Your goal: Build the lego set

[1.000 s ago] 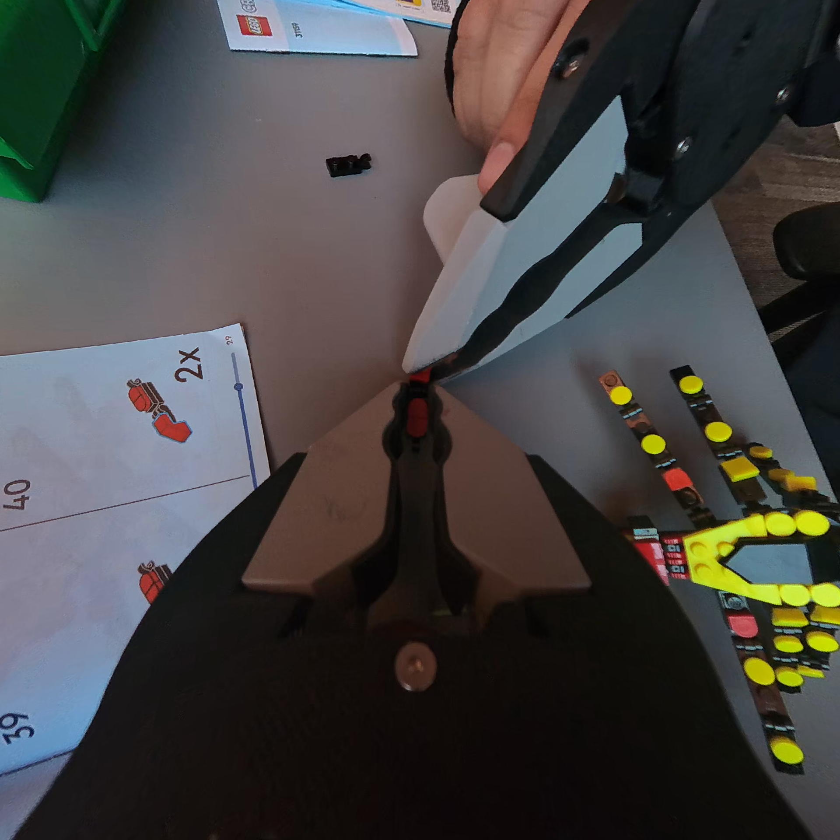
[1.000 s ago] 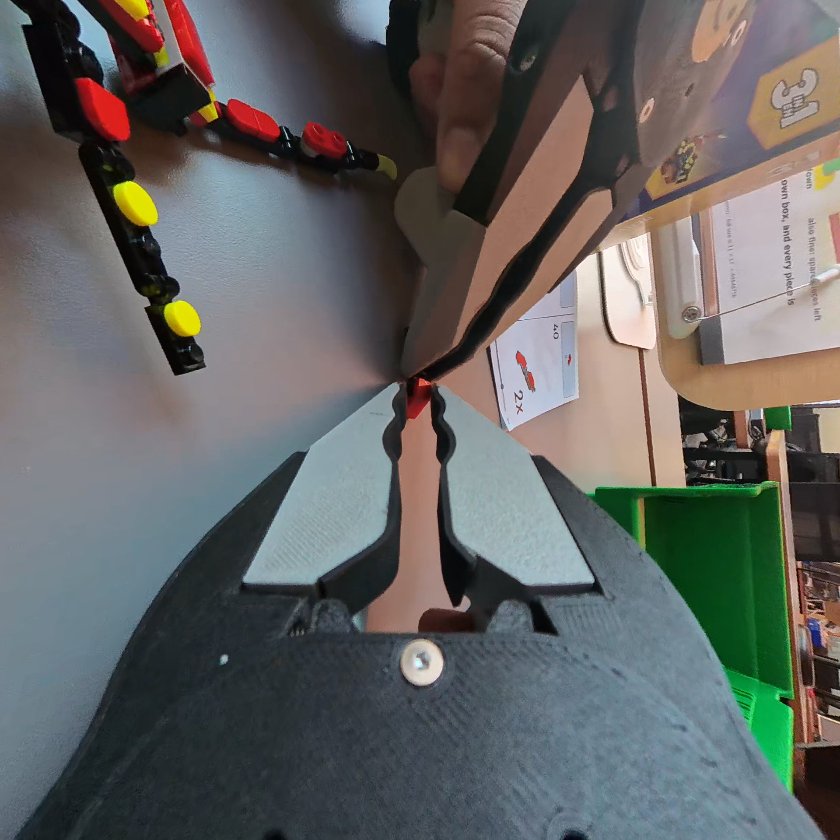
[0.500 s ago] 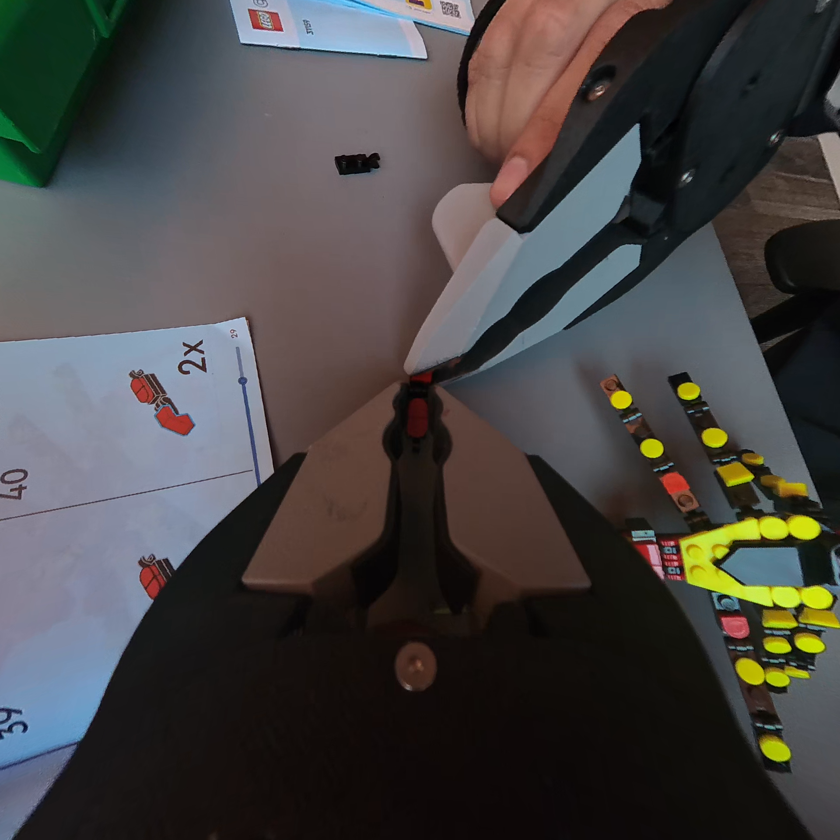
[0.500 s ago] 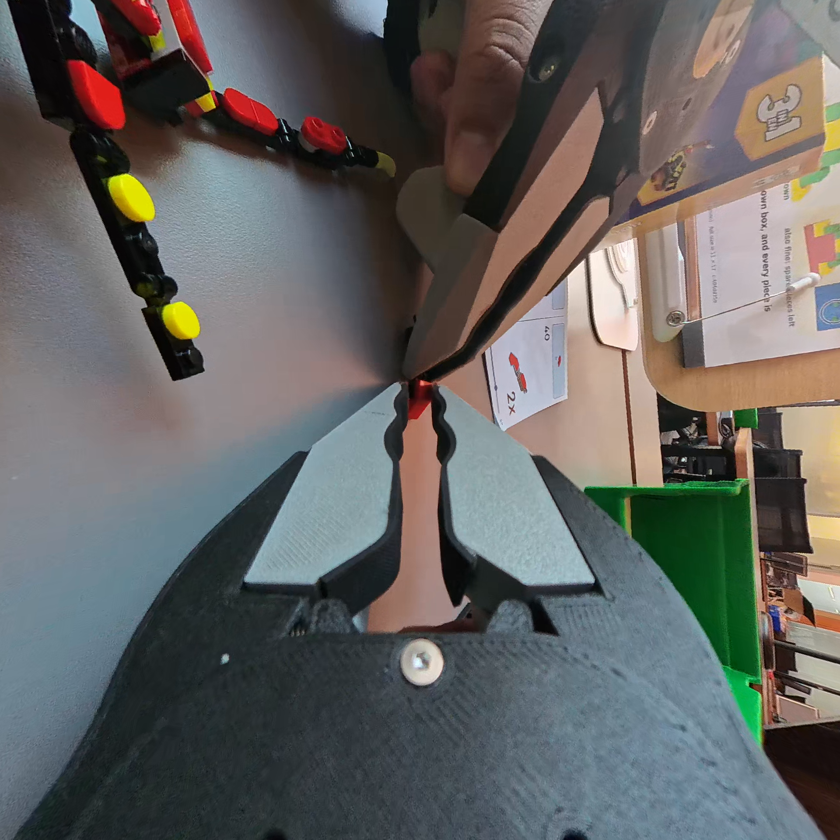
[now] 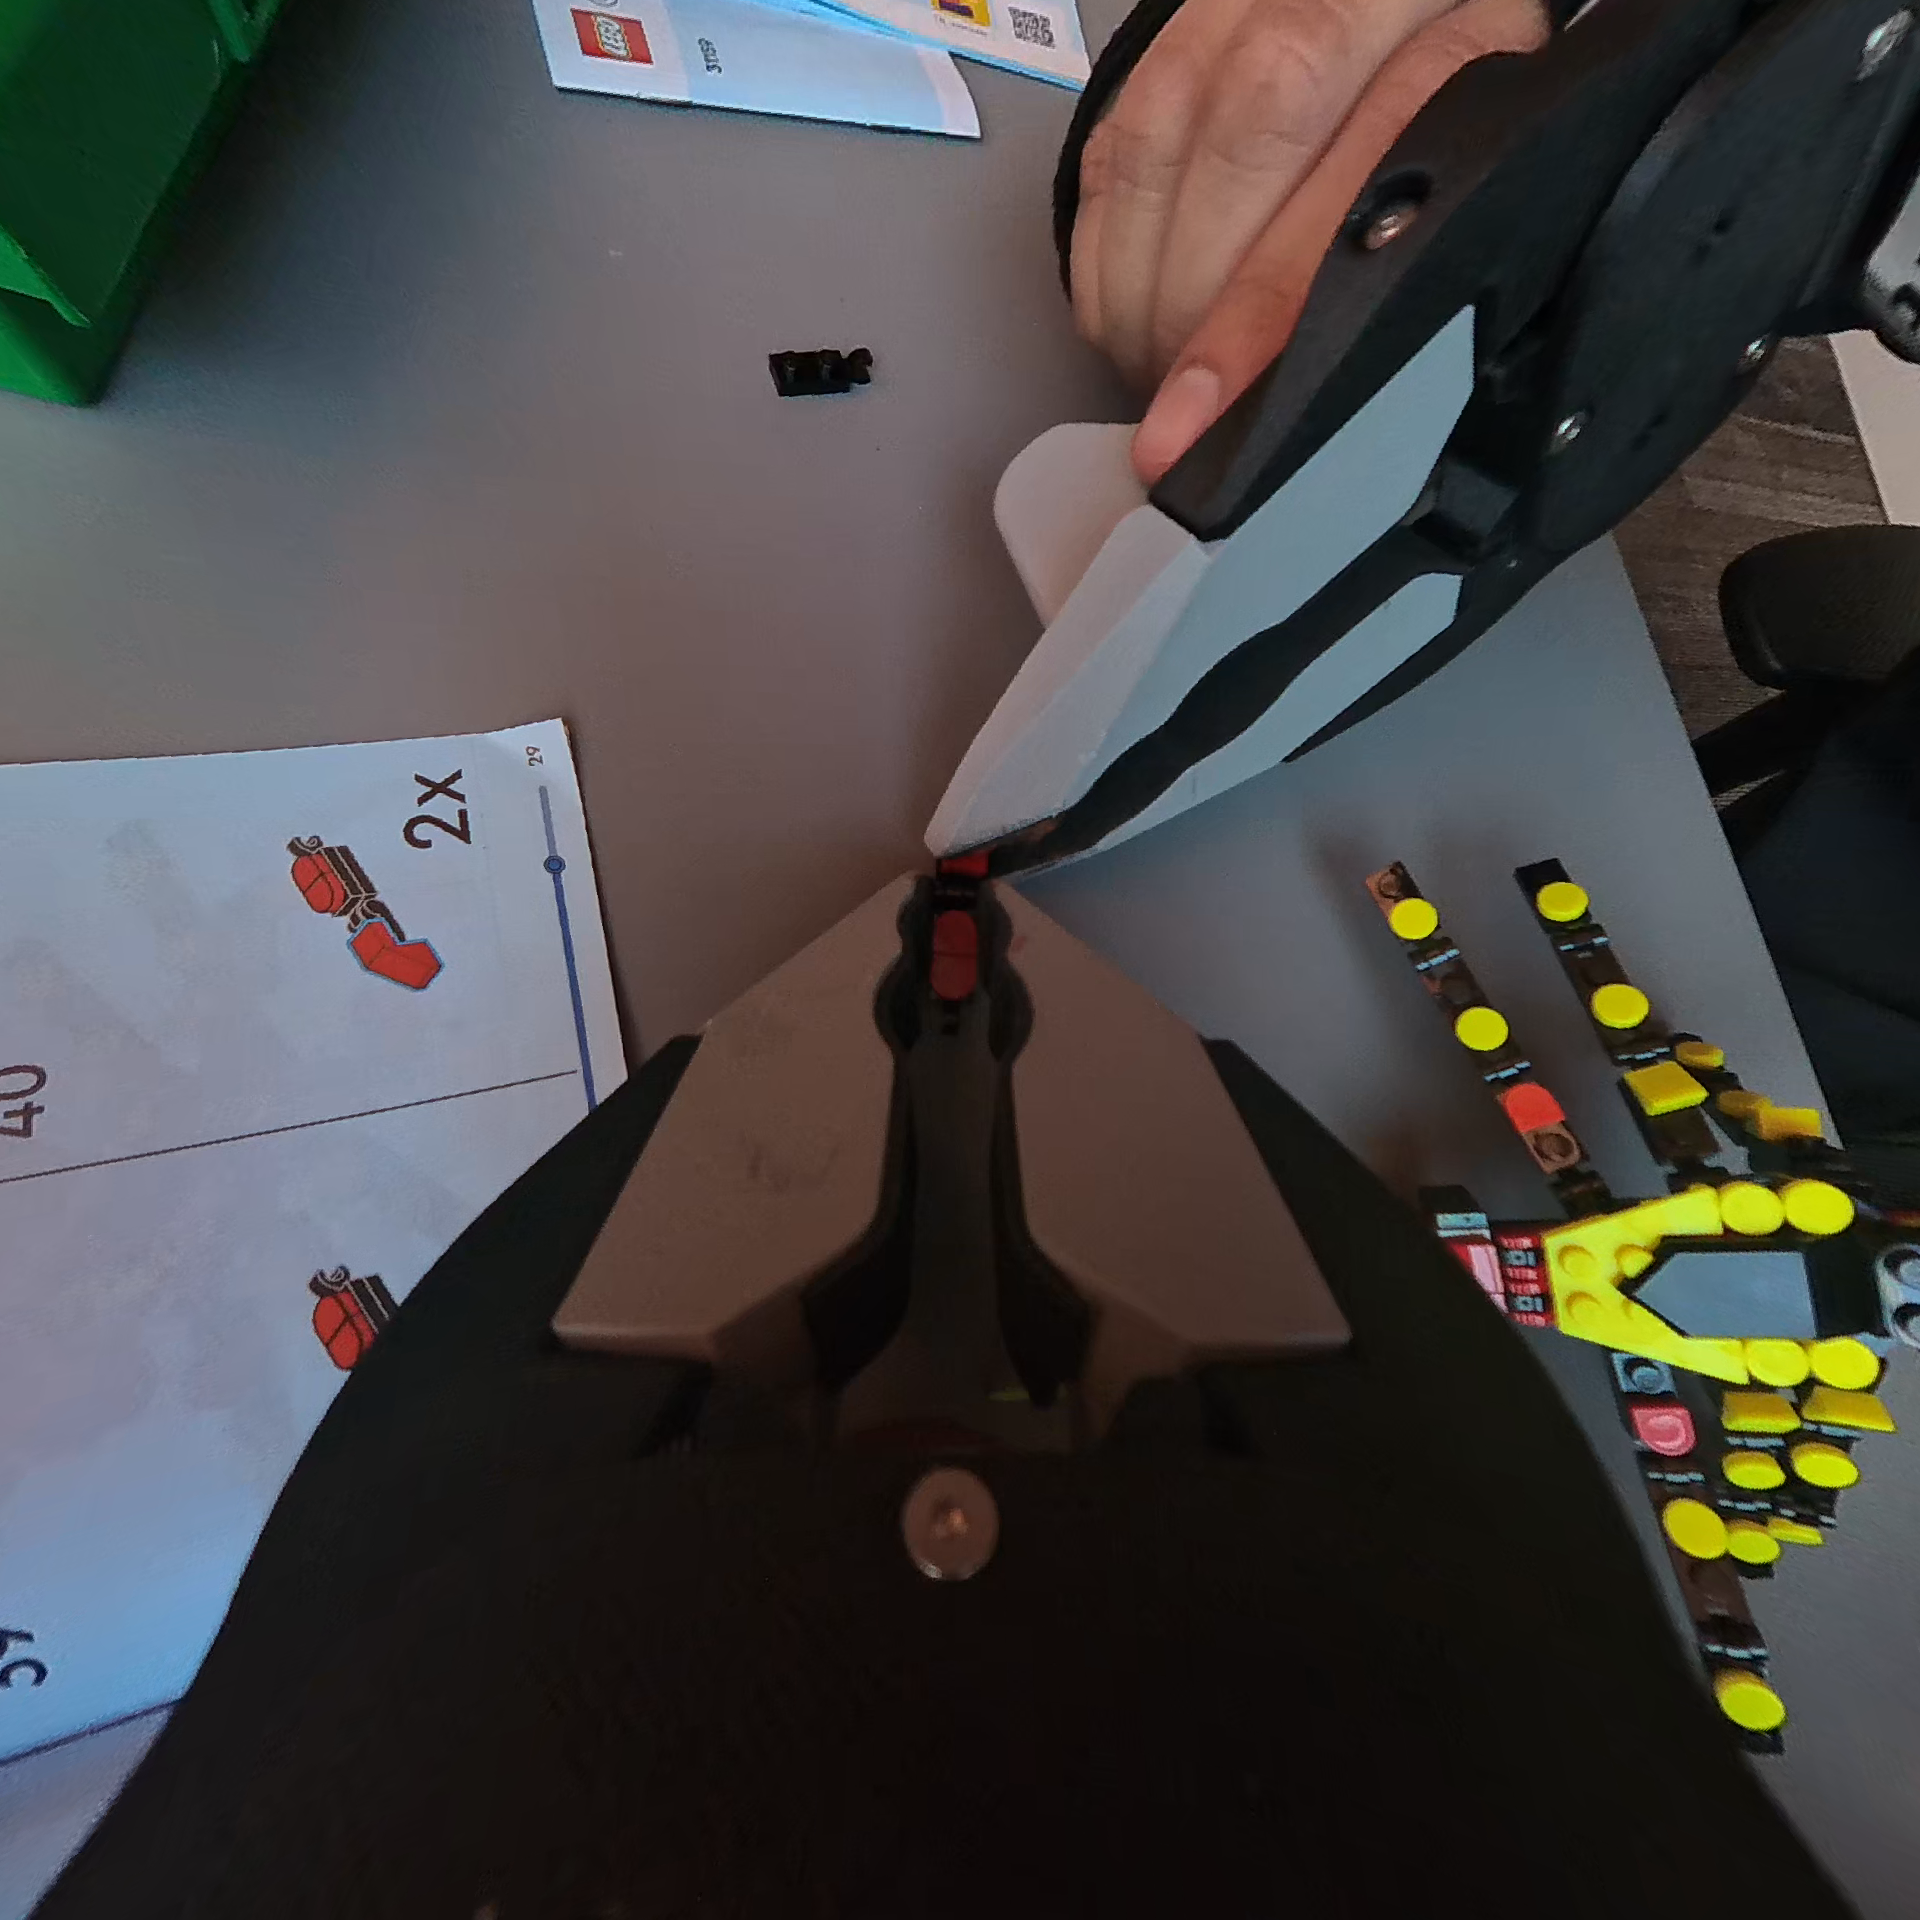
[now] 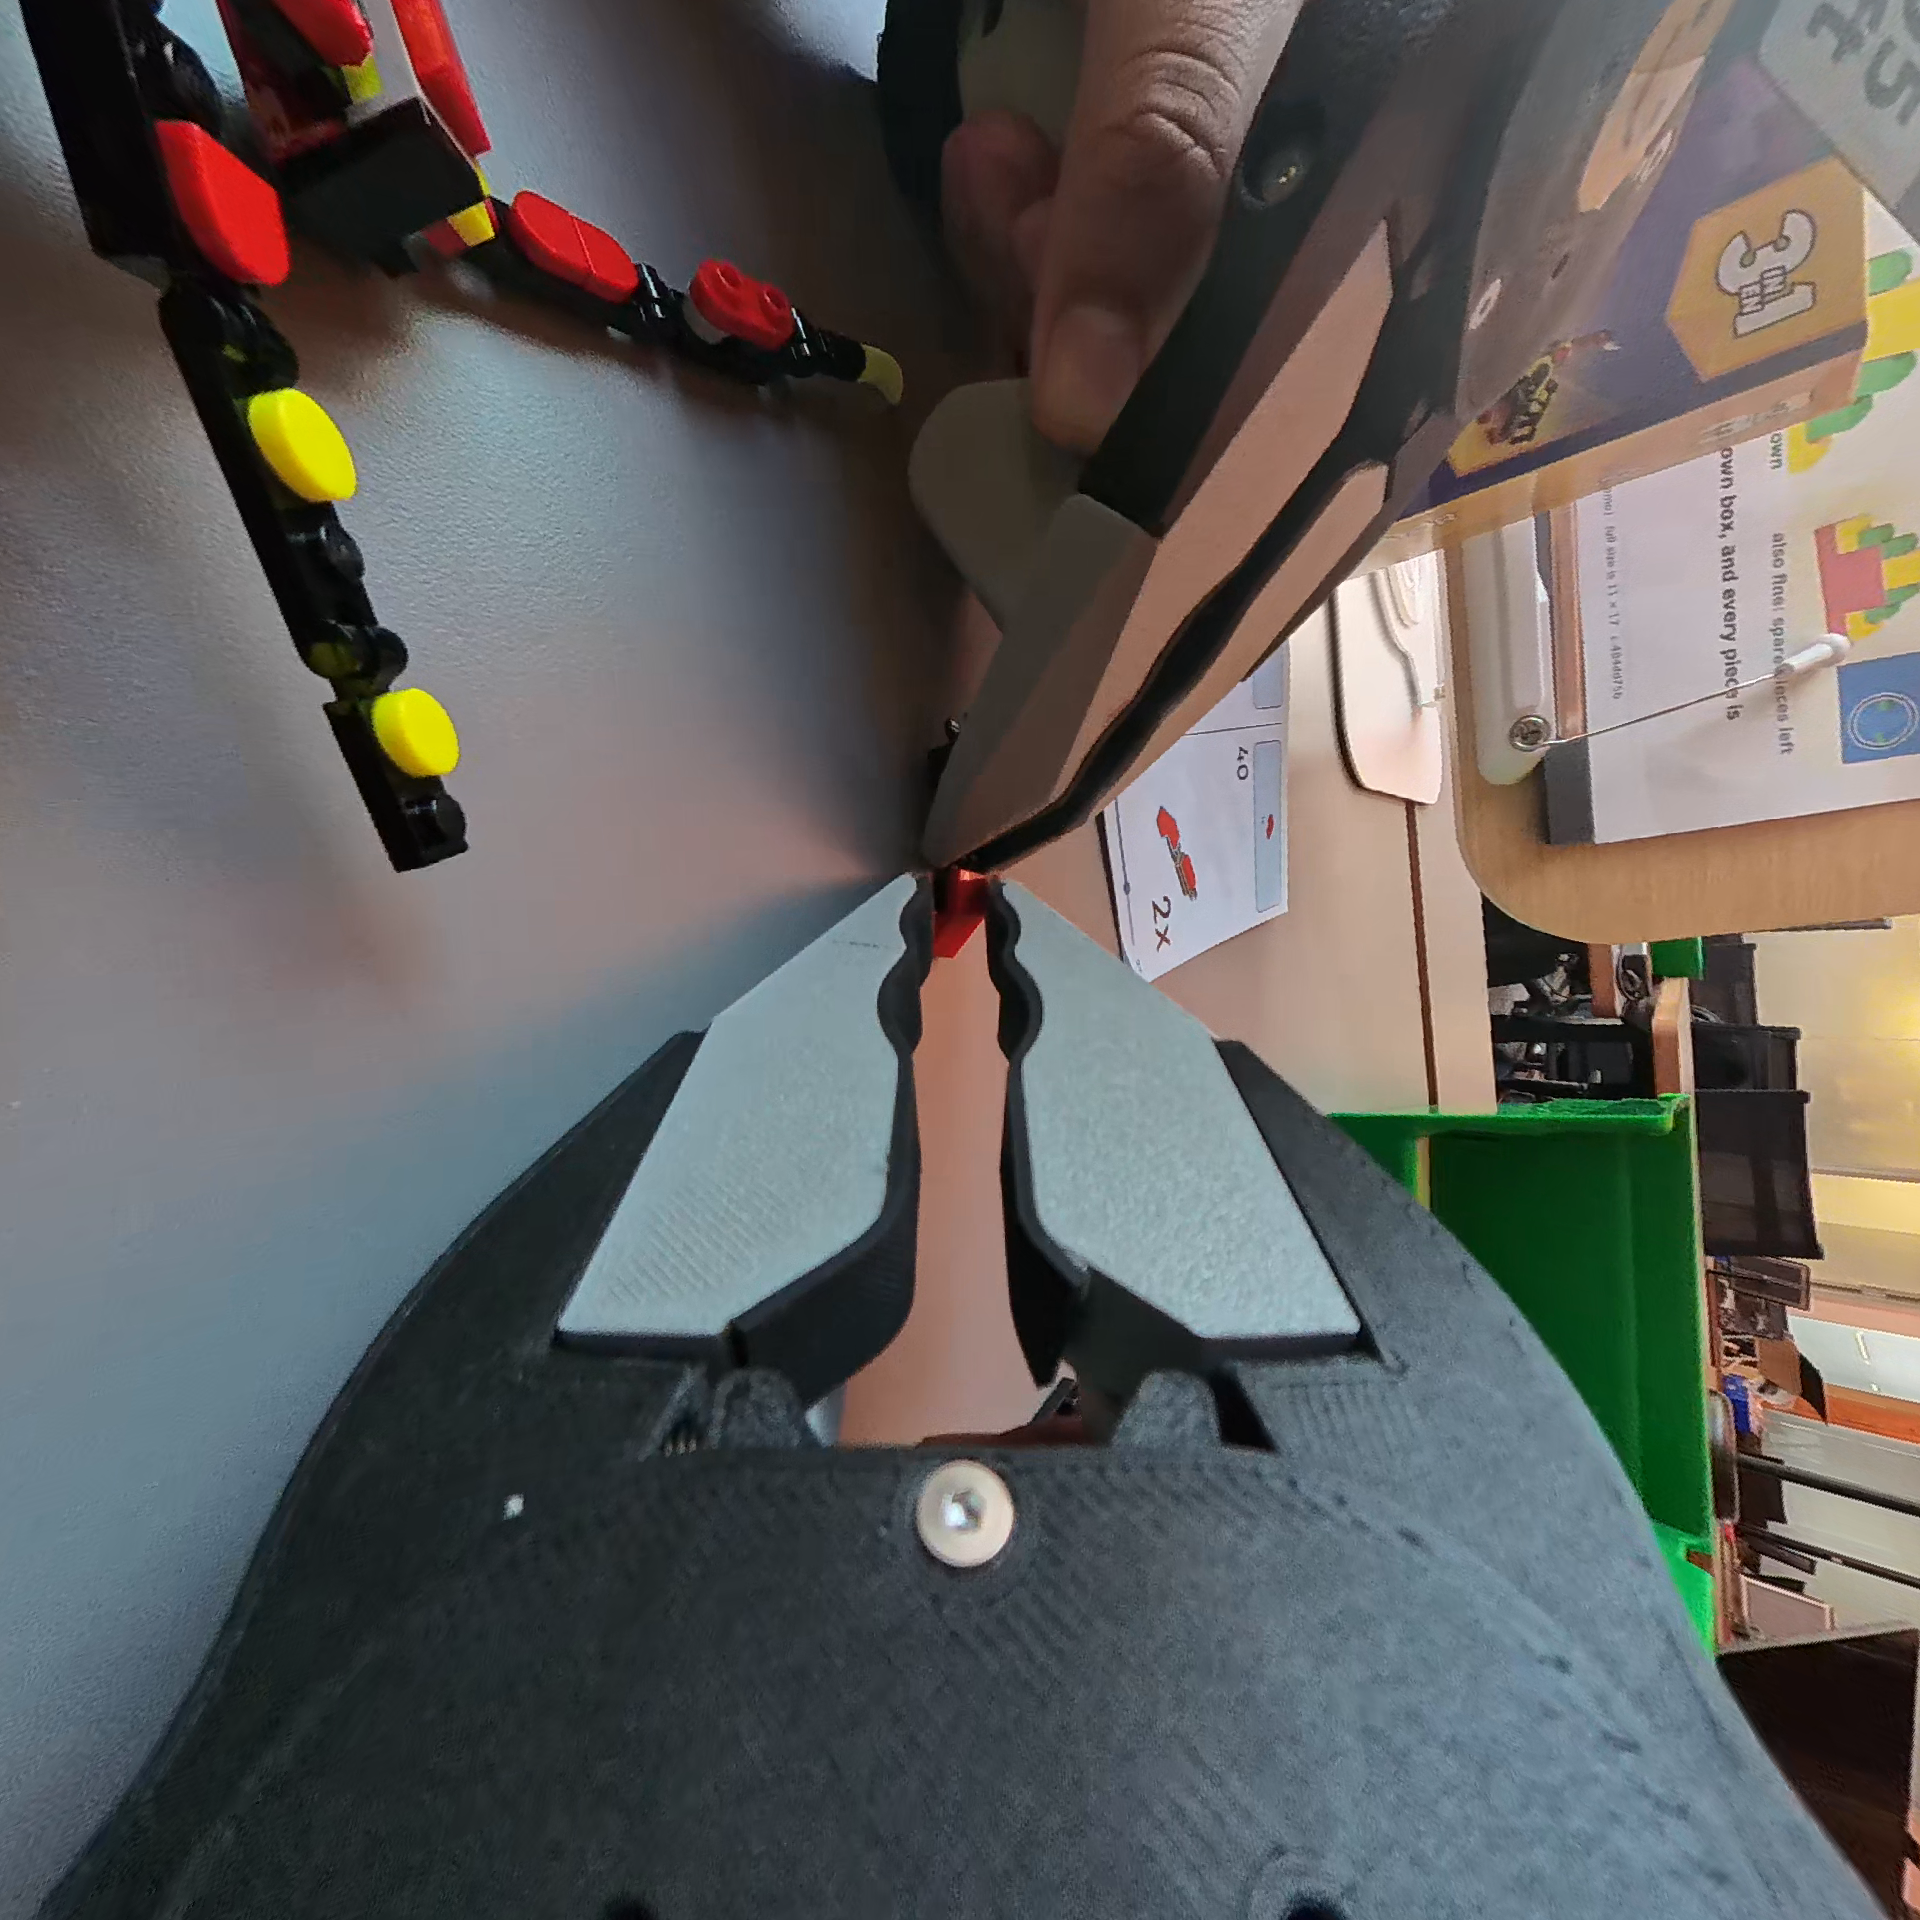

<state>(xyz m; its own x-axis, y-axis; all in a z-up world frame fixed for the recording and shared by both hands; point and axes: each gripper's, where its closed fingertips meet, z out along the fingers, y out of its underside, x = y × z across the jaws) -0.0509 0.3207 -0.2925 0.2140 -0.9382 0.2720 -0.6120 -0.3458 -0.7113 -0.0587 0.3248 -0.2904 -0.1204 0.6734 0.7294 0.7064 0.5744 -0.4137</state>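
My left gripper (image 5: 954,896) is shut on a small red and black lego piece (image 5: 954,951), held above the grey table (image 5: 520,468). My right gripper (image 6: 954,896) is shut on a small red lego piece (image 6: 956,920). The two grippers meet tip to tip, and the red pieces touch where the tips meet. The right gripper (image 5: 1023,831) enters the left wrist view from the upper right, with a hand (image 5: 1226,187) on it. The left gripper (image 6: 961,847) shows the same way in the right wrist view. The partly built black, yellow and red model (image 5: 1704,1278) lies on the table to the right; it also shows in the right wrist view (image 6: 312,499).
An open instruction booklet (image 5: 260,1039) lies at the left, and a loose black piece (image 5: 819,371) farther back. A green bin (image 5: 94,156) stands at the back left, more booklets (image 5: 758,62) at the back. A chair (image 5: 1829,623) is past the table's right edge. The lego box (image 6: 1714,208) leans behind. My two grippers' fingertips are within a few centimetres of each other.
Both grippers stay shut and tip to tip on the red pieces. The pair has shifted and tilted only slightly over the table.
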